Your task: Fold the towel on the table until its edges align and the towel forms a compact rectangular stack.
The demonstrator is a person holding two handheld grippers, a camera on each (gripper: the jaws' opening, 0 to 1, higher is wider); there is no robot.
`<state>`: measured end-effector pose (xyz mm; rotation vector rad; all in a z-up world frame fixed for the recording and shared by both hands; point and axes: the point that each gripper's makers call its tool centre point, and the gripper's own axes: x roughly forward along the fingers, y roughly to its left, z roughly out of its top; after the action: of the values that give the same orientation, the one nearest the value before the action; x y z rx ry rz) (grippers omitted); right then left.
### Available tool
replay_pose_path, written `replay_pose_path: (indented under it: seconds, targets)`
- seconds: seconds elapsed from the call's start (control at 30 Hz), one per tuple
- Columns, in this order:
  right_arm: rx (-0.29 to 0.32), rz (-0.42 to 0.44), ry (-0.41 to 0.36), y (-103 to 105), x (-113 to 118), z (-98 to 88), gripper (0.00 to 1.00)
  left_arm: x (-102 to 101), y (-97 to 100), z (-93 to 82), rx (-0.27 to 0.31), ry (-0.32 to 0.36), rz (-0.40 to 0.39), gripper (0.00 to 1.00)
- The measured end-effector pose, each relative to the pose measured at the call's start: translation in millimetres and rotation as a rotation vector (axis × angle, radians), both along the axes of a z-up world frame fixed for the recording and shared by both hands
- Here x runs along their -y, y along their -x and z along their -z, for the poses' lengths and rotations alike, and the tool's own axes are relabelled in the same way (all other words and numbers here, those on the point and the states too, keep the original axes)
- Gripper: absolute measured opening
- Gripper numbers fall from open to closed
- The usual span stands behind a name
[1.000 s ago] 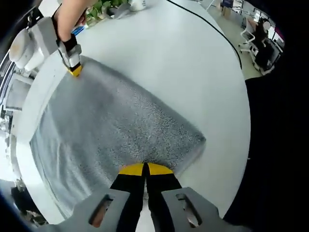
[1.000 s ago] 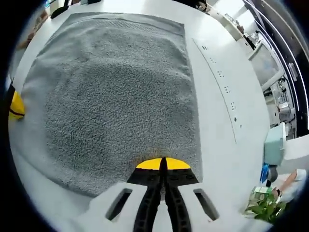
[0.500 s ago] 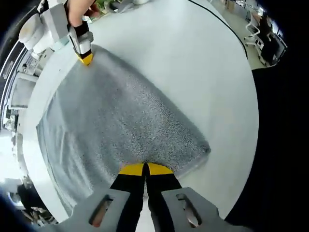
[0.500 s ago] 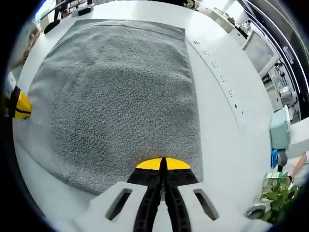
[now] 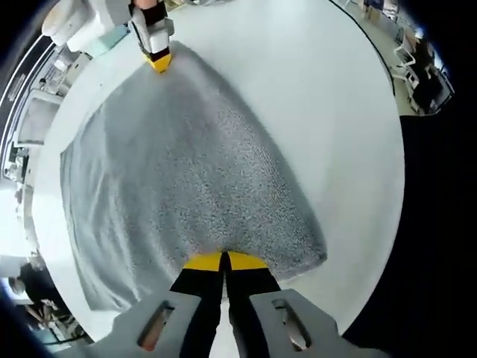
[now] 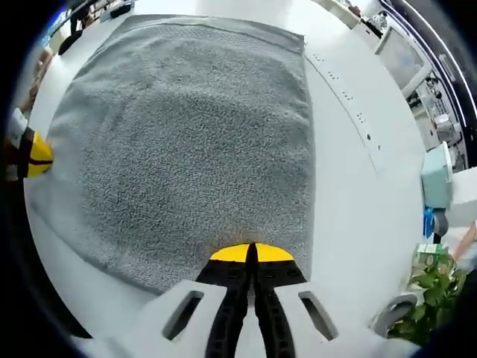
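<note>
Two grippers each pinched the near edge of the grey towel (image 6: 186,142). The left gripper (image 5: 223,260) had its yellow tips pressed together on one corner part of that edge. The right gripper (image 6: 251,253) had its tips pressed together on the other corner. In the left gripper view, the right gripper sat far ahead at the top, with a hand above it. In the right gripper view, the yellow tip of the left gripper peeked in at the far left side.

The towel spread out in front of both grippers and lay mostly flat on the white desk (image 5: 313,89). The near edge looked a little raised where the grippers held it. I think the fold had only just begun. No part of the towel lay over another part yet, as far as I could see. The near edge would need to go over to the far edge, and then more folds would be needed to make a small neat stack.

Beyond the right gripper, the desk had a row of small dark marks (image 6: 350,93). A green plant (image 6: 426,287) stood at the desk's edge, close to the right of that gripper. Office chairs (image 5: 417,63) showed far off past the desk.
</note>
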<state>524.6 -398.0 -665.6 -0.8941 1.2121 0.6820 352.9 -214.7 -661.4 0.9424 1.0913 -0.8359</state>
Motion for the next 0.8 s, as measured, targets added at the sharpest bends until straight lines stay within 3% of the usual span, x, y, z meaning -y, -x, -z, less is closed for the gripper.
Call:
replay_pose_path:
  seconds: [0.2,0.3,0.67,0.8]
  targets:
    - [-0.082,0.012,0.091,9.0,4.9,1.7,0.0,-6.2,-1.7,-0.1,-0.013,0.012,-0.049,0.01]
    - [-0.118,0.064,0.108,14.9,8.8,1.5,0.0,-9.1,-2.5,0.1,-0.006,0.001,-0.061,0.01]
    - [-0.138,0.167,-0.007,22.7,15.8,-0.1,0.0,-10.7,-3.4,-0.3,-0.018,0.026,-0.103,0.01]
    - [-0.087,0.165,-0.092,25.8,15.4,-1.0,0.0,-12.1,-4.1,-0.8,-0.033,0.101,-0.167,0.01]
